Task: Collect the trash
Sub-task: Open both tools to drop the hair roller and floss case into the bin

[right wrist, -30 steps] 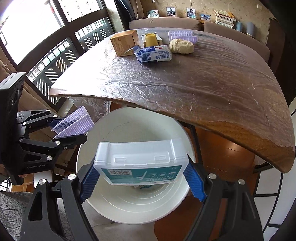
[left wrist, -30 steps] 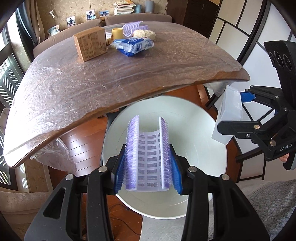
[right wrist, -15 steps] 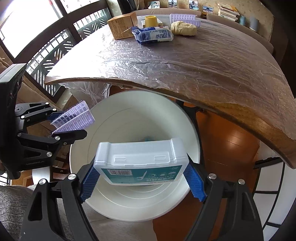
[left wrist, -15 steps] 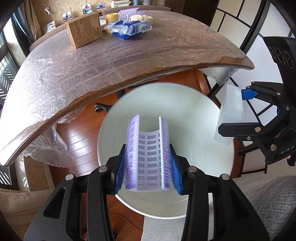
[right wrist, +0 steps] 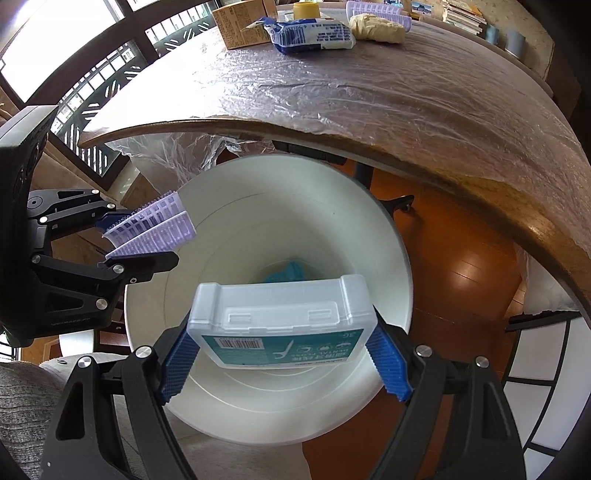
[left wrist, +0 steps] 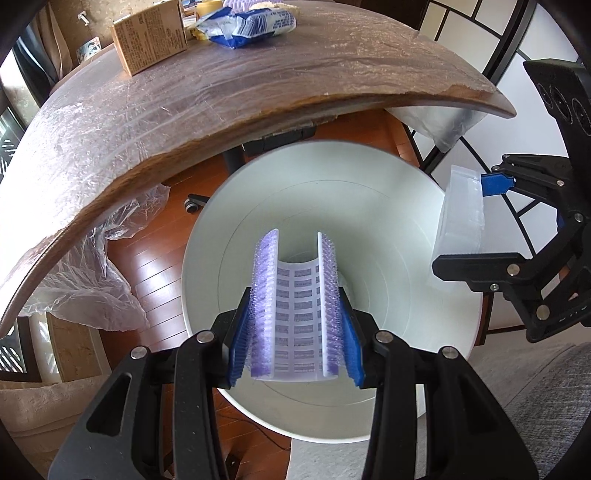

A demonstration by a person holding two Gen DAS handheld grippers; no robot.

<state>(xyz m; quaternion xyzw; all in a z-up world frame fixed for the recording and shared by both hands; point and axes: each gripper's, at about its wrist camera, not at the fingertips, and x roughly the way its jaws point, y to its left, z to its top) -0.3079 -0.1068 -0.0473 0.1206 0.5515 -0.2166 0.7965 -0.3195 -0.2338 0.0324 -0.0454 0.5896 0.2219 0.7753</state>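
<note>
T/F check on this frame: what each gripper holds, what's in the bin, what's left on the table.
1. The left gripper is shut on the purple hair roller. True.
2. The right gripper is empty. False: it holds the floss box.
3. The white bin is empty. False: something teal lies at its bottom.
4. The cardboard box stands on the table. True.

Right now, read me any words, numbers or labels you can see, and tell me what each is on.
"3G", upside down: floss box in the right gripper.
Its barcode digits and teal label words: too small.
Carton print: blurred.
Blue-and-white packet print: unreadable.
Left gripper, purple roller: no text.
</note>
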